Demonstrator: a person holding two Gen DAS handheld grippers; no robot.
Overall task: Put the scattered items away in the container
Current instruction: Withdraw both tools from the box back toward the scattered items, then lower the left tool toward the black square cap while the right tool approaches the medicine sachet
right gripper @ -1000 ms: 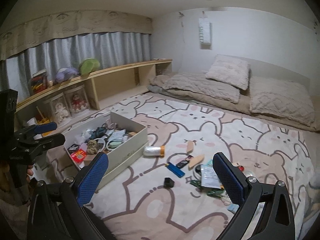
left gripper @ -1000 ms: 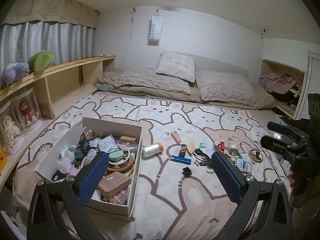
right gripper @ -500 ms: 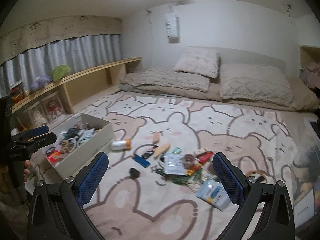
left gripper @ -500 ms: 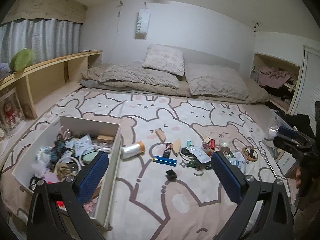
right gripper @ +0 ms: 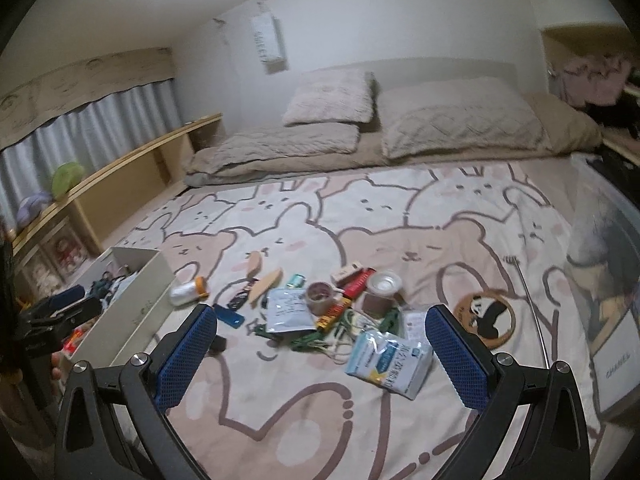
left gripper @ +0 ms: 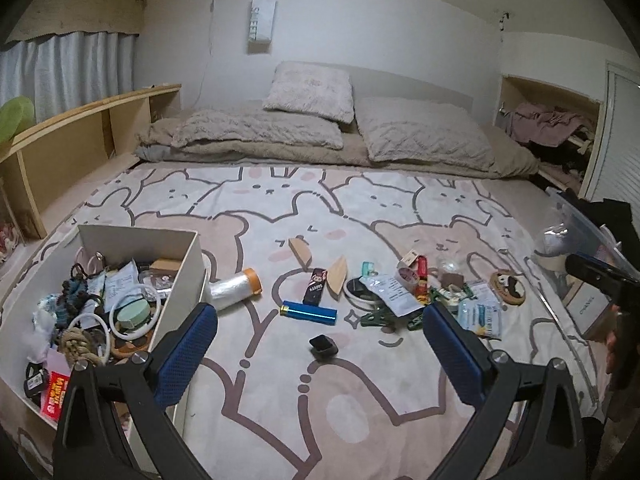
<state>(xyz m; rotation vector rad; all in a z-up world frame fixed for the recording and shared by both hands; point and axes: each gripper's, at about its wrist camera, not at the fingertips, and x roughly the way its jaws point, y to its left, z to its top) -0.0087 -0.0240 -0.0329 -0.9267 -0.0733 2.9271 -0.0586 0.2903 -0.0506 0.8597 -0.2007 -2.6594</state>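
A white box (left gripper: pixel 182 270) with several small items inside sits at the left of the bed; it also shows in the right wrist view (right gripper: pixel 138 292). Scattered on the blanket are a blue tube (left gripper: pixel 308 313), a small black cube (left gripper: pixel 323 346), a plastic roll with an orange cap (left gripper: pixel 234 286), wooden pieces (left gripper: pixel 337 277), a white pouch (right gripper: pixel 287 310), a tissue pack (right gripper: pixel 388 358) and a panda coaster (right gripper: pixel 484 316). My left gripper (left gripper: pixel 320 356) is open and empty above the blanket. My right gripper (right gripper: pixel 322 352) is open and empty over the pile.
Pillows (left gripper: pixel 312 92) and a folded quilt (left gripper: pixel 256 132) lie at the head of the bed. A wooden shelf (left gripper: pixel 80 136) runs along the left. A clear bin (right gripper: pixel 604 248) and a white Chanel box (right gripper: pixel 616 368) stand at the right edge.
Both grippers have swung to the right: the box slid to the left edge of each view and the scattered pile came to the centre. Both stayed open and empty.
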